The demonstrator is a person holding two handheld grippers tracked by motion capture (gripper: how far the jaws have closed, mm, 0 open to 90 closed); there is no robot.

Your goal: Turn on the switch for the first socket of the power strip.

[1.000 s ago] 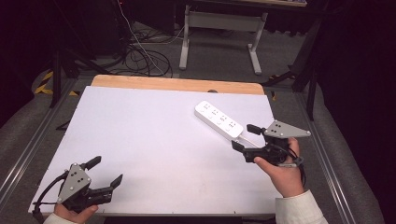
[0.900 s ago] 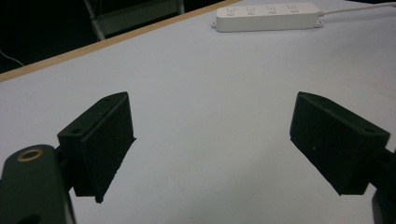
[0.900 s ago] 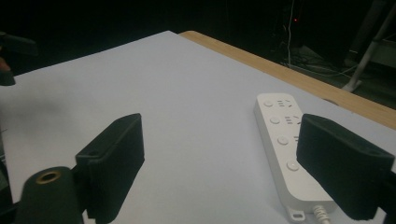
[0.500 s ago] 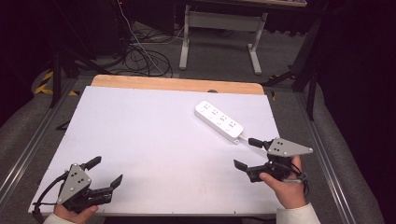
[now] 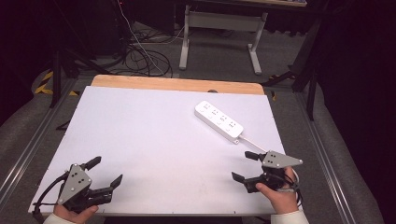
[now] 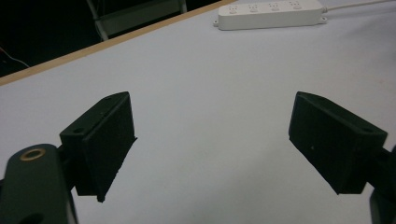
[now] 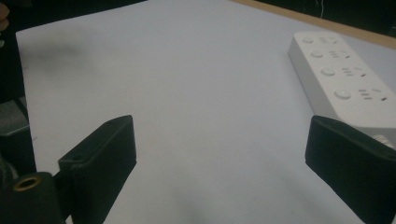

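A white power strip (image 5: pixel 218 120) lies flat and slanted at the far right of the white tabletop (image 5: pixel 154 135); its thin cord (image 5: pixel 254 142) runs toward my right hand. My right gripper (image 5: pixel 241 165) sits low near the front right corner, a short way in front of the strip's near end. Its jaws have just been opening and stand wide with nothing between them. In the right gripper view (image 7: pixel 219 154) the strip (image 7: pixel 345 84) lies beyond the right jaw. At the front left my left gripper (image 5: pixel 106 171) is open and empty, with the strip (image 6: pixel 271 14) far ahead of it.
A wooden strip (image 5: pixel 177 84) borders the table's far edge. Grey padded rails (image 5: pixel 336 154) flank both sides. Behind the table, dark floor holds loose cables (image 5: pixel 140 56) and a metal stand (image 5: pixel 219 32).
My right gripper has drawn back from the power strip's near end toward the front edge and sunk closer to the table. The left gripper has stayed put.
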